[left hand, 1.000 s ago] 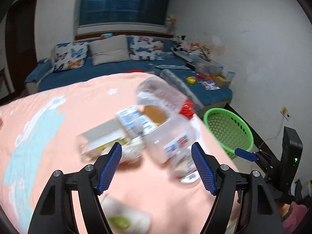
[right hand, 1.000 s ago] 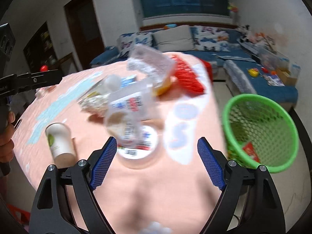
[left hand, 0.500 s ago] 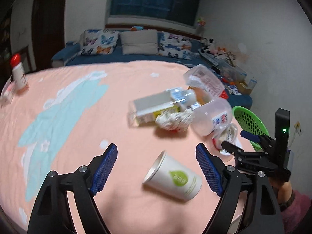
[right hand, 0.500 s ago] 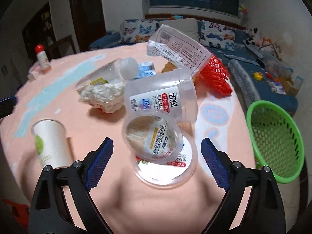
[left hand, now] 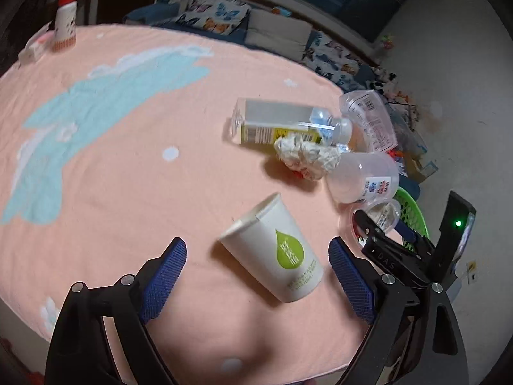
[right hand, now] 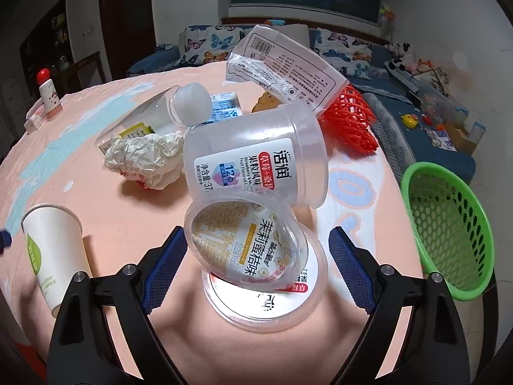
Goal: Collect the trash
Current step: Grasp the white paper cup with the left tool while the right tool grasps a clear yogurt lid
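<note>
A white paper cup (left hand: pixel 275 250) with a green drop logo lies tilted on the pink tablecloth, between the open fingers of my left gripper (left hand: pixel 256 269). My right gripper (right hand: pixel 256 266) is open around a small clear plastic tub (right hand: pixel 247 240) that leans on a clear lid (right hand: pixel 272 298). Behind it lie a larger clear yogurt tub (right hand: pixel 256 160), crumpled paper (right hand: pixel 144 157), a clear bottle (right hand: pixel 192 102) and a clear carton (left hand: pixel 272 122). The paper cup also shows in the right wrist view (right hand: pixel 54 250). A green mesh basket (right hand: pixel 449 231) stands to the right of the table.
A red mesh item (right hand: pixel 349 122) and a clear labelled package (right hand: pixel 282 70) lie at the table's far side. A red-capped bottle (left hand: pixel 64 22) and a small box (left hand: pixel 32 51) stand at the far left. A blue sofa with butterfly cushions (right hand: pixel 208 45) is behind.
My left gripper has swung left and down from the pile to sit around the paper cup. My right gripper has moved closer to the small tub, which now sits between its fingers.
</note>
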`<state>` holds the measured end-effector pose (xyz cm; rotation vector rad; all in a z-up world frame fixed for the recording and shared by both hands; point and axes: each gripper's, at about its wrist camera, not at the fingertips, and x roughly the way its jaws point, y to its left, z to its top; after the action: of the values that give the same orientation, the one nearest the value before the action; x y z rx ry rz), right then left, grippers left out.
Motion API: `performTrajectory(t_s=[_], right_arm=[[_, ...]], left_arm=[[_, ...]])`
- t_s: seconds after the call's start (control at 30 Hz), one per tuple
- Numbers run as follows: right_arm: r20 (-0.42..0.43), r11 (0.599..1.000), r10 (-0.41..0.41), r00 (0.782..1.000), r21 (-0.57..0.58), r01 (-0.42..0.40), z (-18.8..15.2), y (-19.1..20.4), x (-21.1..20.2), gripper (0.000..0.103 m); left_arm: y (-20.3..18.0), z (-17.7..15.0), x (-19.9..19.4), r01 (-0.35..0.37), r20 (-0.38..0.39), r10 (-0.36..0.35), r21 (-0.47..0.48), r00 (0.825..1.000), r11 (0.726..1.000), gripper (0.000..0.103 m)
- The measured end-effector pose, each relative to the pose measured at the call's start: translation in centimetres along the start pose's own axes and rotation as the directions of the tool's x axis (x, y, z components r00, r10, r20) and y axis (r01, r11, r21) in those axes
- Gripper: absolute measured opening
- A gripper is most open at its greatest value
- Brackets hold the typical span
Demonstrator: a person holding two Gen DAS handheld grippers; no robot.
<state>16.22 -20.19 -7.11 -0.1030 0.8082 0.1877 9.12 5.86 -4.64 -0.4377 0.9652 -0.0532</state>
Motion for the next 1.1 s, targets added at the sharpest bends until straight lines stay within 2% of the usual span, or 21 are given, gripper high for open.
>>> performTrajectory(t_s=[0.03, 0.1, 0.2, 0.47, 0.83, 0.93, 1.0, 1.1], right_arm=[[-0.002, 1.000, 0.004, 1.000, 0.005, -0.004, 0.1, -0.1, 0.1, 0.086], [-0.007, 1.000, 0.012, 1.000, 0.017, -0.012, 0.0, -0.2, 0.2, 0.076], [-0.018, 0.999, 0.036, 0.999, 0.035, -0.035, -0.1, -0.5, 0.4, 0.066], [0.006, 0.997, 0.069, 0.998, 0.046, -0.069, -0.4, -0.5, -0.7, 0.066], [0.069, 0.993, 0.088, 0.994, 0.067, -0.093, -0.9, -2.6, -4.7, 0.066], [0.081, 0.993, 0.082, 0.993, 0.078, -0.089, -1.1, -3.8, -5.6, 0.066], [0.087, 0.992, 0.074, 0.993, 0.094, -0.082, -1.3, -4.7, -6.0, 0.066], [0.089, 0.988, 0.064, 0.994, 0.131, -0.076, -1.6, -6.4, -6.5, 0.066]], left_arm=[[0.0, -0.2, 0.3, 0.012, -0.014, -0.013, -0.026, 1.000, 1.000, 0.087], [-0.1, -0.5, 1.0, 0.017, -0.042, -0.020, -0.078, 0.999, 0.997, 0.087], [-0.2, -0.7, 2.0, 0.009, -0.065, -0.016, -0.107, 0.998, 0.994, 0.087], [0.0, -0.4, 3.4, 0.014, -0.084, -0.031, -0.194, 0.996, 0.981, 0.088], [-0.8, 0.6, 5.3, -0.056, -0.103, 0.034, -0.222, 0.994, 0.974, 0.088], [-1.0, 0.5, 5.6, -0.068, -0.112, 0.044, -0.223, 0.993, 0.973, 0.080], [-1.1, 0.5, 5.8, -0.064, -0.115, 0.040, -0.218, 0.993, 0.974, 0.066], [-1.2, 0.5, 5.8, -0.066, -0.108, 0.043, -0.211, 0.993, 0.975, 0.064]])
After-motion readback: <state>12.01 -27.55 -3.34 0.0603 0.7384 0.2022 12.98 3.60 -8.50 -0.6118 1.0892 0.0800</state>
